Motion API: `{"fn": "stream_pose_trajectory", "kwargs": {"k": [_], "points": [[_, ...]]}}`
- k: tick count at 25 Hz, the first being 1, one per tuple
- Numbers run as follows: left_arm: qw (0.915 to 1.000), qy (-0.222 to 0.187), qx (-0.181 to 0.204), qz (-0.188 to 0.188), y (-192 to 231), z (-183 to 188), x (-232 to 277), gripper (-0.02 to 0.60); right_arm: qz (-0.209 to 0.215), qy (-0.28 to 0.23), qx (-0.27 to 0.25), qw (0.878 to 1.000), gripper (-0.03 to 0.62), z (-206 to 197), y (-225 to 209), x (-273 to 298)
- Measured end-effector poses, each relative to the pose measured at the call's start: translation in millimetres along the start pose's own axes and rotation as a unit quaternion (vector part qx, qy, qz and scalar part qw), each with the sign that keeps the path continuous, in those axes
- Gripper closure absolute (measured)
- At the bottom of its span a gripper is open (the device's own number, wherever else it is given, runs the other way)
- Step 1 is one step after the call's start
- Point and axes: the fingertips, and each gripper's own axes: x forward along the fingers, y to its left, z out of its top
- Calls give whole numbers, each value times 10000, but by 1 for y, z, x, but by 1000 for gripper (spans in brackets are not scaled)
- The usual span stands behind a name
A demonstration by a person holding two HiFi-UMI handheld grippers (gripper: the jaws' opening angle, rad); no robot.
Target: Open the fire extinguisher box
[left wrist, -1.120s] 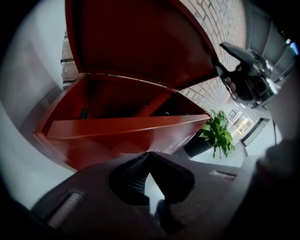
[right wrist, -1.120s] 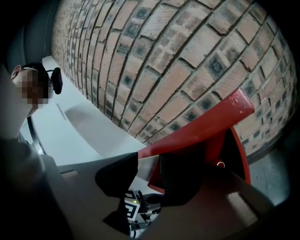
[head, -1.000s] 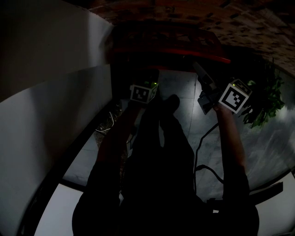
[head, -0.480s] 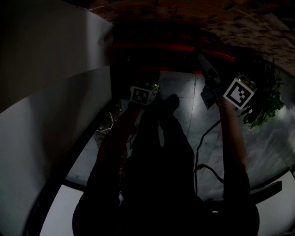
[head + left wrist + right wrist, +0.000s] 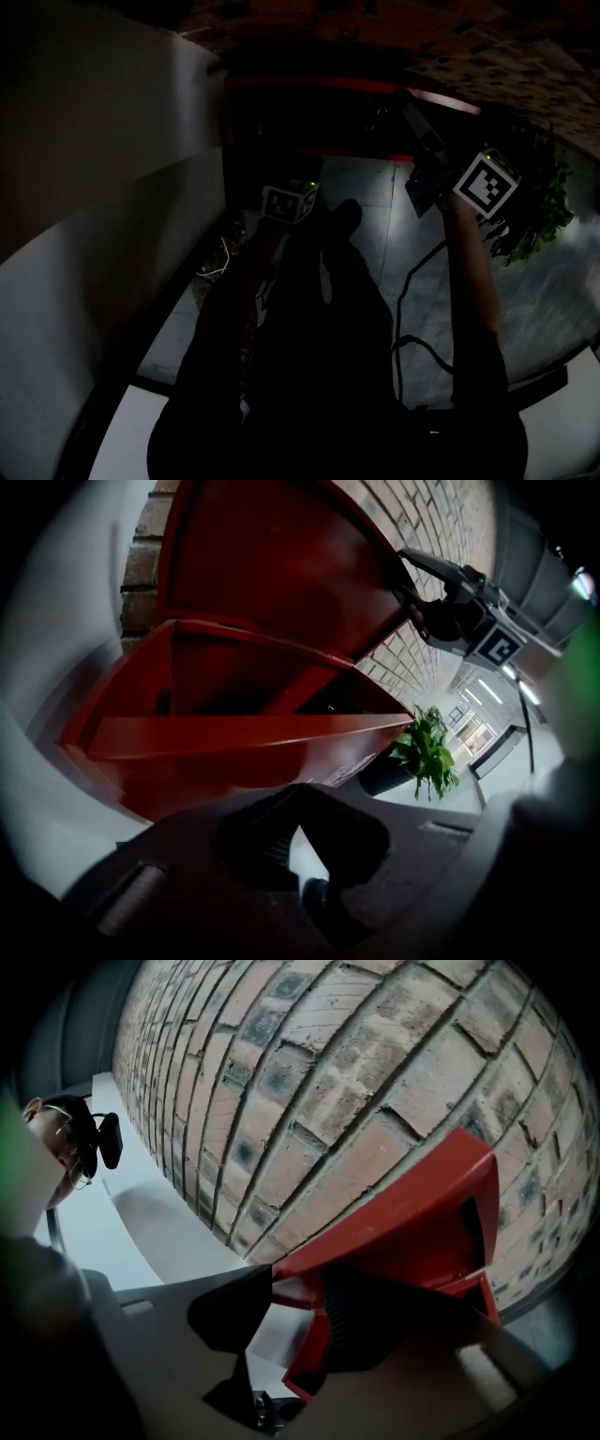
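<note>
The red fire extinguisher box [image 5: 234, 738] stands against a brick wall, its lid [image 5: 281, 564] swung up. My right gripper [image 5: 410, 578] is at the lid's free edge, high on the right [image 5: 410, 111]. In the right gripper view the lid's corner [image 5: 412, 1232] sits between the jaws [image 5: 281, 1288], lying against one pad with a gap at the other. These jaws have just been opening and are open. My left gripper [image 5: 298, 803] hangs low in front of the box [image 5: 302, 173], shut with nothing in it. The box's inside is dark.
The brick wall [image 5: 328, 1072] rises behind the box. A potted plant [image 5: 427, 752] stands on the floor to the right [image 5: 539, 211]. A white curved panel [image 5: 94, 187] fills the left. A cable [image 5: 403, 291] trails from the right arm.
The lid has swung higher. My right gripper has risen and moved right with the lid's edge. The left gripper has stayed in place.
</note>
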Motion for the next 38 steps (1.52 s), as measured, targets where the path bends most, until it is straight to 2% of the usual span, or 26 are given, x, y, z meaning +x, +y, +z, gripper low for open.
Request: {"fn": "stream_pose_trajectory", "kwargs": {"k": [3,8,11,21,27,38], "points": [[10000,51,-28,-58,7,-16,9,581,91,-81,19,9999,421,4,1,8],[10000,-43,-16,26,3,4,-3,581,-30,-57,-109,9999,421,9,-8,9],[10000,16,-13,54,5,-3,0,581,-164,-26,-222,9996,421,13,-14,10],[10000,15,16,82,4,-2,2,581,-146,-12,-351,9993,425,26,-17,21],[10000,24,40,57,4,-3,3,581,-377,-104,-481,9981,447,36,-31,22],[10000,45,62,30,4,-3,2,581,-647,-188,-456,9967,447,46,-47,14]]}}
